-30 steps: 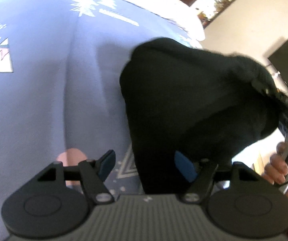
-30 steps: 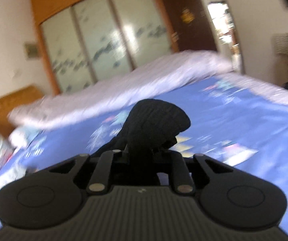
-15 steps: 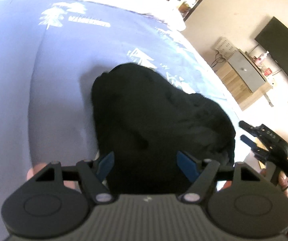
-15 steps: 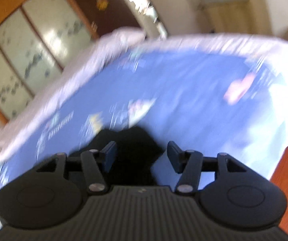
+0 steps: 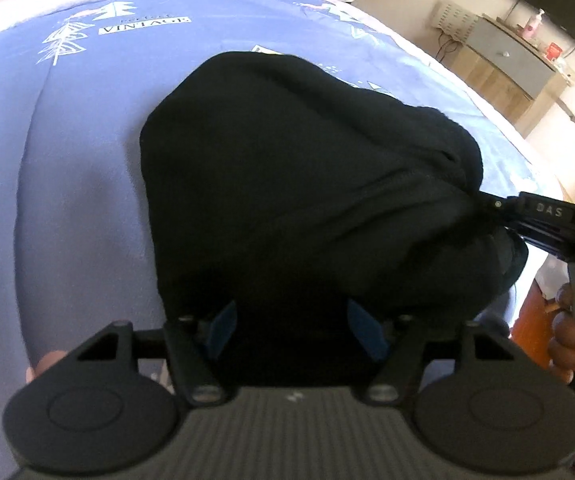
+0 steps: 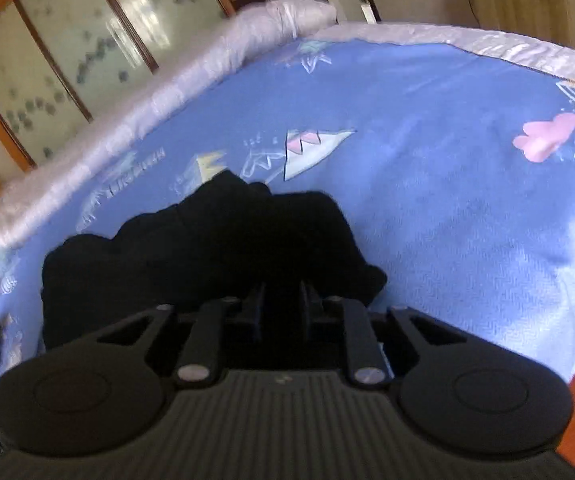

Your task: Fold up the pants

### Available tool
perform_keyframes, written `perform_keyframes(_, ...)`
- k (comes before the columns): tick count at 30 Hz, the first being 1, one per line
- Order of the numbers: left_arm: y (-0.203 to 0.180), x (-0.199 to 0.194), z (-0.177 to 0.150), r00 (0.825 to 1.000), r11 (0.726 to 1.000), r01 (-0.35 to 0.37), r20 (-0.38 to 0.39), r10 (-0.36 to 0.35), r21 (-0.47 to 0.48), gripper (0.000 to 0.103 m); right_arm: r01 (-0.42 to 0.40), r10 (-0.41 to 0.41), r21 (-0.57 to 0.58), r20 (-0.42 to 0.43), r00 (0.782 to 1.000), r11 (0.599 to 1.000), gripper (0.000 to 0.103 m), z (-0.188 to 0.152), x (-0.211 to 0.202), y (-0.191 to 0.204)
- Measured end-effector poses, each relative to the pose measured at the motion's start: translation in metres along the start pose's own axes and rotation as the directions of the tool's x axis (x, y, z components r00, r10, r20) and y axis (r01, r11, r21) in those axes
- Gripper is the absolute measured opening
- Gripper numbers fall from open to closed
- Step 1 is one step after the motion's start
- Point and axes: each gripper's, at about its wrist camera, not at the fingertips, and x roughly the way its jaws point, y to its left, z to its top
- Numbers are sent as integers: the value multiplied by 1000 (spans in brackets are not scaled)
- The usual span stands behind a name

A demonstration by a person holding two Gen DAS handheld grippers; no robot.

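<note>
Left wrist view: black pants [image 5: 287, 168] heaped in a rounded mound on the blue printed bedspread [image 5: 87, 160], near the bed's edge. Left gripper [image 5: 291, 324] spread wide, blue pads either side of the near fabric, nothing pinched. Off to the right, the right gripper [image 5: 491, 208] buried nose-first in a bunched fold of the pants, held by a hand [image 5: 571, 344] lower down. Beyond, a wooden cabinet [image 5: 503, 68] against the wall.

Right wrist view: right gripper [image 6: 281, 300] drawn narrow, fingers close together with dark cloth between them, so apparently clamped on the pants [image 6: 207, 248]; black on black, hard to be sure how much cloth is caught. Pants crumpled rather than flat, lying on the bedspread [image 6: 427, 160] with a pale quilt roll [image 6: 167, 92] along the far side and wardrobe doors [image 6: 67, 60] behind.

Risks from here: a pull with only one side gripped likely to drag the whole mound instead of spreading it; a thick, multi-layer pinch likely to slip or lift the wrong layers, leaving a skewed fold; heap close to the bed edge, so a careless tug could slide it off.
</note>
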Motion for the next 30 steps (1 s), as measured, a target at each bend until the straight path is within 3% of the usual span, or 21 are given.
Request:
perform_keyframes(3,1,-6,-3,1000,1000,7,9,-6,-22,65,-17,17,1,-21,1000,1000,20,6,-3,-3)
perform_keyframes(5,3,-16,-8,999,999,27,26,-26,-38,71,-40,41,33,-23,999,999,22,5,-16,-5)
perform_keyframes(8,9,-34,-20,997,998,40,73,-37,-43,80,-87,83,86,46,995,993,29,10,-43,-15)
perform_keyframes(9,13,-40,-25,995,998,41,88,-37,-45,80,-89,83,92,66,994,992,35,9,-51,-13)
perform_keyframes(12,21,-49,-35,993,996,44,113,-35,-73,81,-107,94,135,103,990,985,37,11,-64,-24)
perform_keyframes(20,54,-56,-50,992,968,93,108,-69,-232,81,-146,137,268,55,989,952,42,0,-66,-36)
perform_keyframes(23,59,-59,-55,991,963,100,114,-74,-249,84,-151,139,266,64,988,952,49,-2,-74,-32)
perform_keyframes(30,60,-55,-61,992,958,100,106,-74,-269,86,-135,114,240,100,988,961,53,0,-78,-25)
